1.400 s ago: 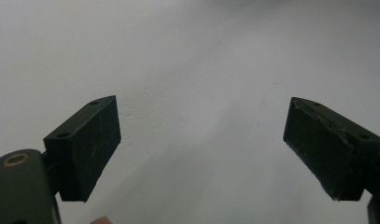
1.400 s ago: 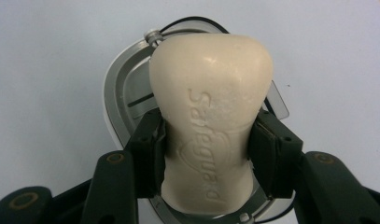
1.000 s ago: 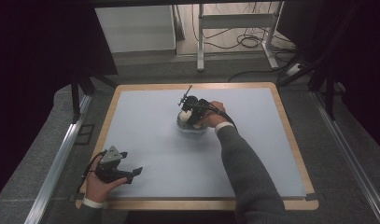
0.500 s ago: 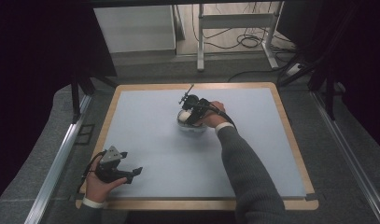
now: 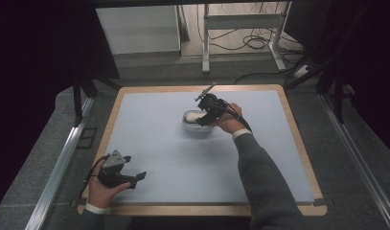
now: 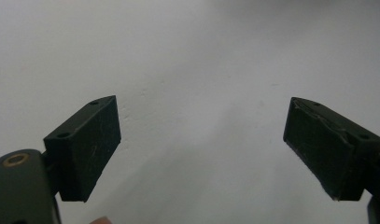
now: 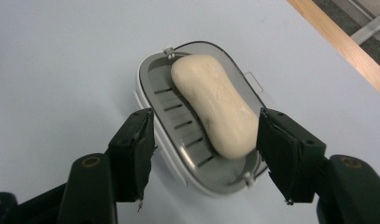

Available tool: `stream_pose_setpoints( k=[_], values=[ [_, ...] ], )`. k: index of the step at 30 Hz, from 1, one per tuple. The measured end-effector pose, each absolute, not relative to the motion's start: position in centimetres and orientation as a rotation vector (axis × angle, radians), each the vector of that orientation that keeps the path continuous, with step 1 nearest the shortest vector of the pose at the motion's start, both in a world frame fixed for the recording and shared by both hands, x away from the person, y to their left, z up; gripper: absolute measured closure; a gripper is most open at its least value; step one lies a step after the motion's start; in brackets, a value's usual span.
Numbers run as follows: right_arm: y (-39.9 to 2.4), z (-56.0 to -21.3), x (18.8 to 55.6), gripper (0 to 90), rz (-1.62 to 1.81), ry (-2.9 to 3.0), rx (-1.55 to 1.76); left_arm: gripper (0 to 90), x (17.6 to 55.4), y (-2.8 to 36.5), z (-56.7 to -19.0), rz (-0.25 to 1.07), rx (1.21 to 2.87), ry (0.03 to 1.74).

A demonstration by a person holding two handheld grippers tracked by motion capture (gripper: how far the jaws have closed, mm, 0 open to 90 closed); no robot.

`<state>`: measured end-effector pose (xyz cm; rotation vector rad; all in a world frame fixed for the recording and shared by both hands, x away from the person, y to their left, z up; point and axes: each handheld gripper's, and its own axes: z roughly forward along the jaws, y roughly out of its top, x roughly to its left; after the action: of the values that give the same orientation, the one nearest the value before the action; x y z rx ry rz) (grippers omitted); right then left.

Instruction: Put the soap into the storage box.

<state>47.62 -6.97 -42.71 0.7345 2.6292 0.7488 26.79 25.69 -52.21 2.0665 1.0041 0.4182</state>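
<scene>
A cream bar of soap (image 7: pixel 213 105) lies in a grey-and-white slotted soap dish (image 7: pixel 178 116) on the pale blue mat. My right gripper (image 7: pixel 206 140) hovers just above the near end of the dish. Its jaws have just been opening, and they stand either side of the soap without pressing on it. In the high view the dish (image 5: pixel 191 125) sits at the middle of the mat, under the right gripper (image 5: pixel 202 120). My left gripper (image 5: pixel 135 178) rests open near the front left corner, and nothing sits between its spread pads (image 6: pixel 87 149).
The mat lies on a board with a wooden rim (image 5: pixel 298 139). Metal rails (image 5: pixel 58 167) run along both sides of the table. Beyond the far edge stand a table frame (image 5: pixel 207 43) and loose cables (image 5: pixel 252 43) on the floor.
The right gripper's jaws have spread apart at the dish and the hand has drawn back a little, leaving the soap lying in the dish. The left hand has stayed put.
</scene>
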Motion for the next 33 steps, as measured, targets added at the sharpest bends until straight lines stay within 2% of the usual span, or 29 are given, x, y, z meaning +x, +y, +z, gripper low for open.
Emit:
stream_pose_setpoints(
  k=[33],
  values=[
    [-20.0, -47.6, 36.7, 30.6, 1.008, 2.433, 0.977, 11.6, 26.7, 25.3, -52.3, 0.429, 2.068, 1.013]
  ],
)
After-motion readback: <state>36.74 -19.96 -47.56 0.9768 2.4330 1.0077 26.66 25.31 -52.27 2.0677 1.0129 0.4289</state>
